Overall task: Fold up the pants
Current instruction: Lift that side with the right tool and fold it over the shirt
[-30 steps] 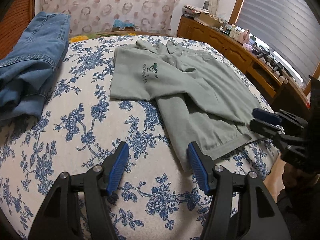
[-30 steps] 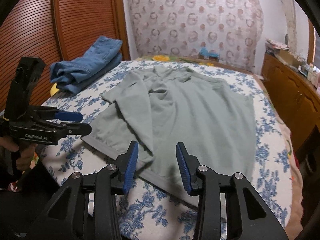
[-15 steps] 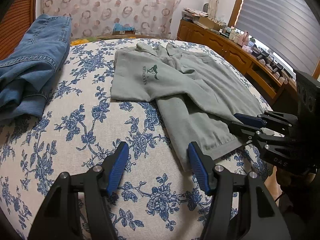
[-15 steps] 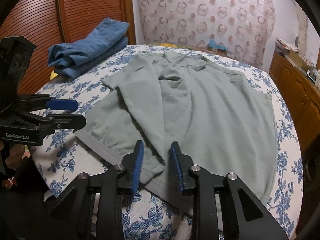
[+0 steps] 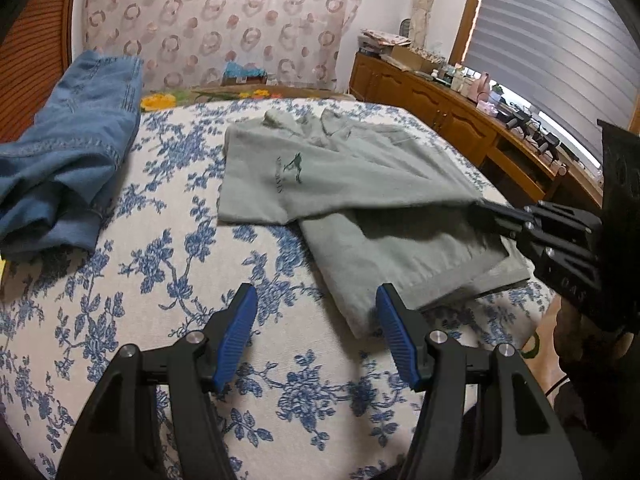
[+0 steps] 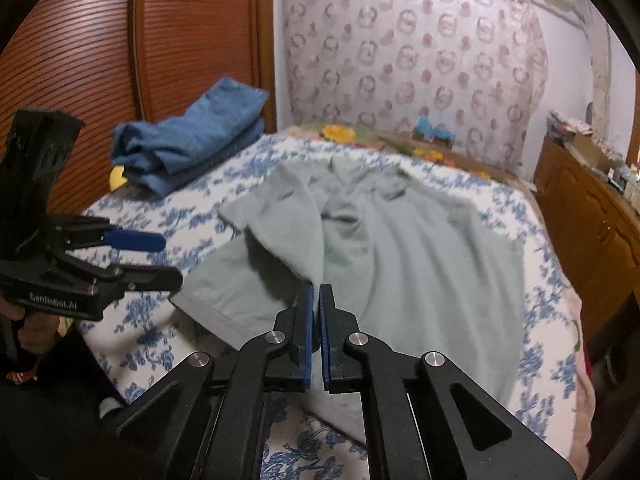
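right gripper [image 6: 320,312]: jaws pinched together on a fold of the grey-green shirt [image 6: 400,248], near its bottom hem; the edge is lifted off the bed.
left gripper [image 5: 312,332]: jaws wide apart, holding nothing, hovering over the bedspread [image 5: 160,280] just beside the shirt's near corner.
mismatch: task says pants, but the cloth in the grip looks like a collared shirt with a small chest logo. The only pants in view are the jeans [image 5: 68,152].
jeans location: far left of the bed by the slatted wooden door, lying in a loose folded pile, well apart from both grippers.
risk 1: one-point pinch on soft knit, so the fold will probably sag and land skewed unless the left gripper takes the other corner.
risk 2: pinch looks shallow; I'd expect it could slip out, or catch two layers and drag the lower one.
risk 3: bedspread is soft and domed, so the shirt may creep when pulled.
materials: shirt is thin, matte, limp, with a ribbed hem; jeans are stiff stitched denim; bedspread is woven, blue floral on cream.
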Demonstrator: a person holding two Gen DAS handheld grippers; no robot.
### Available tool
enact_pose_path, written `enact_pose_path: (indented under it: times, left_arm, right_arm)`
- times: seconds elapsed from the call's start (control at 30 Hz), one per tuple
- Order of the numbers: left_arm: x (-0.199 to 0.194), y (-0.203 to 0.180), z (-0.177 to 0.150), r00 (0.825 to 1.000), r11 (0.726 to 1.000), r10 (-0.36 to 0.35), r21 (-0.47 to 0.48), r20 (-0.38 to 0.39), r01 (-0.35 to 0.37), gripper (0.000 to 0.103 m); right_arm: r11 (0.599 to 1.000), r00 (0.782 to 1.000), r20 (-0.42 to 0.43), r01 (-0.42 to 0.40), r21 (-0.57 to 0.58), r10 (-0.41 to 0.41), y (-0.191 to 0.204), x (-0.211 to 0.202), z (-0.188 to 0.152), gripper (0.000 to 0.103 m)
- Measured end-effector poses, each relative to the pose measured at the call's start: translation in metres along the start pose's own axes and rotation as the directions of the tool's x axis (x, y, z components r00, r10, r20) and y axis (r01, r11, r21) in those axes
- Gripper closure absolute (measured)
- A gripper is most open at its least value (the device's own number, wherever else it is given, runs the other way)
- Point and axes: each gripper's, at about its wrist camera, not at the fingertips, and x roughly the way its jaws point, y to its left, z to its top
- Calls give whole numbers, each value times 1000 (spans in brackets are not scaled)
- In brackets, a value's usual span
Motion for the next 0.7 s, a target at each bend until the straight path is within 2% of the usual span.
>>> enact_pose_path:
  times: [0.2, 0.37, 0.7]
  left_arm:
    - [-10, -12, 8, 999, 999, -16, 28, 30, 15, 42]
    - [-14, -18, 13, 999, 999, -13, 46, 42, 11, 42]
    - [-12, -29, 14, 999, 998, -16, 65, 37, 13, 42]
  right_arm:
    - [1000, 998, 51, 26, -13, -25, -3, -19, 12, 102]
    - [995, 992, 104, 81, -64, -74, -1, -38, 21, 102]
    - [990, 982, 144, 134, -47, -126, -20, -63, 27, 102]
